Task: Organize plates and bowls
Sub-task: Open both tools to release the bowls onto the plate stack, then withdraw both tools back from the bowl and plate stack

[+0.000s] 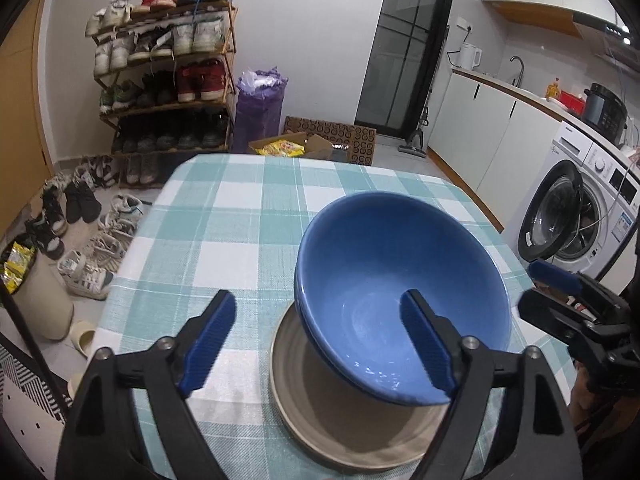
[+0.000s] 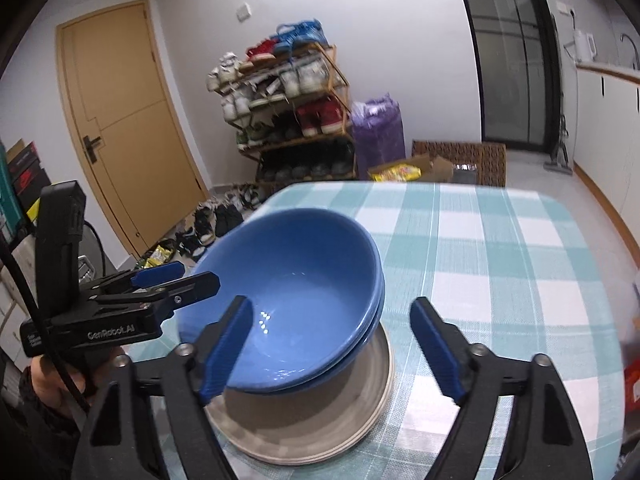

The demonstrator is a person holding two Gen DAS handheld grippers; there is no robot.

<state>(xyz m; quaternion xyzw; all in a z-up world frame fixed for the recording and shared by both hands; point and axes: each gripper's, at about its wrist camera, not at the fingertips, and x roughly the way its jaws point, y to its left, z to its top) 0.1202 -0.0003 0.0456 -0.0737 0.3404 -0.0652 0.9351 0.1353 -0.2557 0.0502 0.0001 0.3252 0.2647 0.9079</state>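
On the checked tablecloth stood a stack of beige plates, and on the plates sat 2 nested blue bowls, tipped a little to 1 side rather than level. The left gripper was spread wide, its jaws released: 1 blue pad hung over the cloth beside the plates, the other lay in front of the upper bowl's hollow, and neither pressed on anything. The right gripper was likewise let go, 1 pad in front of the bowls' near wall, the other over the cloth just beside the plates. A shoe rack stood against the far wall, a washing machine to 1 side.
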